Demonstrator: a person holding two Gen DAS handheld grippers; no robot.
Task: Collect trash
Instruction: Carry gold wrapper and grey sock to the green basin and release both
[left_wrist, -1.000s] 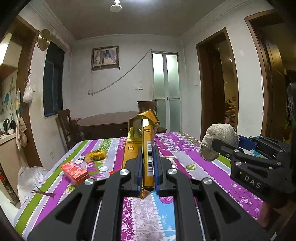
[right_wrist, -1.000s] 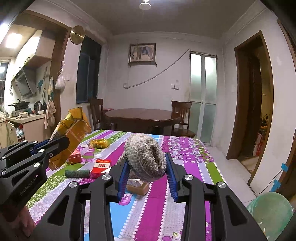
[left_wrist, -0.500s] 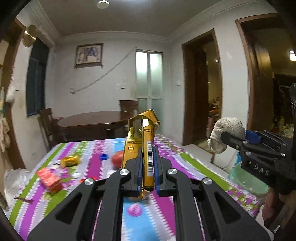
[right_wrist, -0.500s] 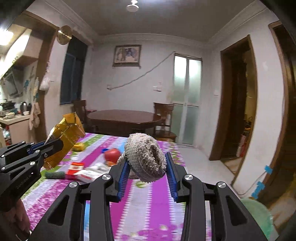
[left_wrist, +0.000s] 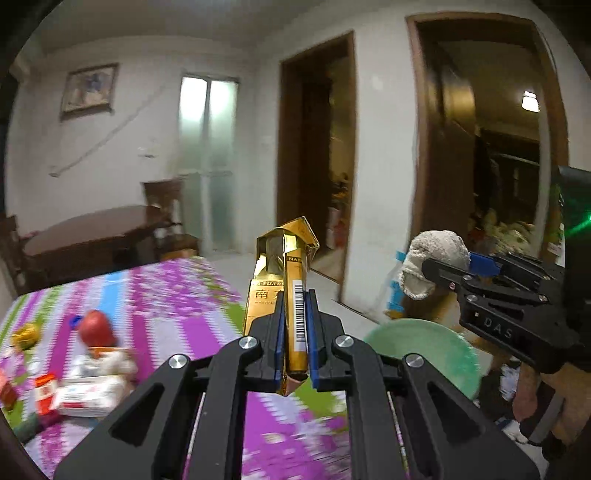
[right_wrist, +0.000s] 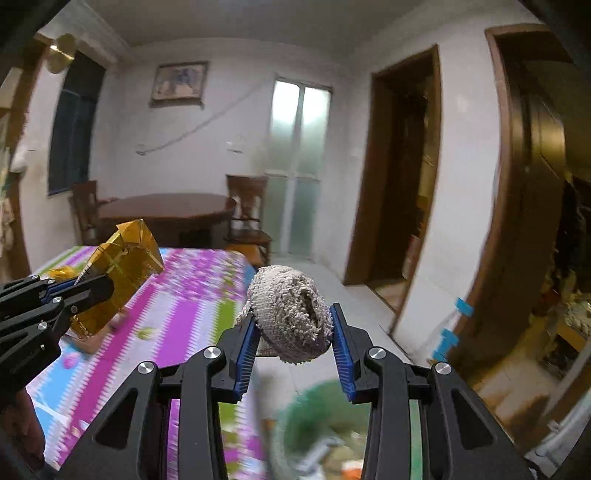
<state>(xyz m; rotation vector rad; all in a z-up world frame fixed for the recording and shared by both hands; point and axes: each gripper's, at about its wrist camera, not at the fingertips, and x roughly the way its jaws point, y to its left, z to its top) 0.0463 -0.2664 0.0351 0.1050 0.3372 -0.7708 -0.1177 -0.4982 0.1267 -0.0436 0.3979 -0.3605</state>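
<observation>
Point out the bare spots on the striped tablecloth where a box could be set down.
Bare: the far stretch of cloth, up to its right edge. Crowded: the left corner, around the red fruit and packets.

**user1:** ok quick headcount, what's in the shot?

**user2:** two grippers: left gripper (left_wrist: 294, 332), right gripper (right_wrist: 293, 341). One gold carton (left_wrist: 282, 280), one rolled grey cloth (right_wrist: 291, 319), one green bin (left_wrist: 424, 350).

**user1:** and on the tablecloth (left_wrist: 166, 295)?

**user2:** toward its left edge: one red round thing (left_wrist: 96, 326), one white packet (left_wrist: 90, 393), one small blue cap (left_wrist: 75, 320). The rest is too blurry to count.

**user1:** furniture?

**user2:** one dark round table (right_wrist: 166, 210), two chairs beside it.
</observation>
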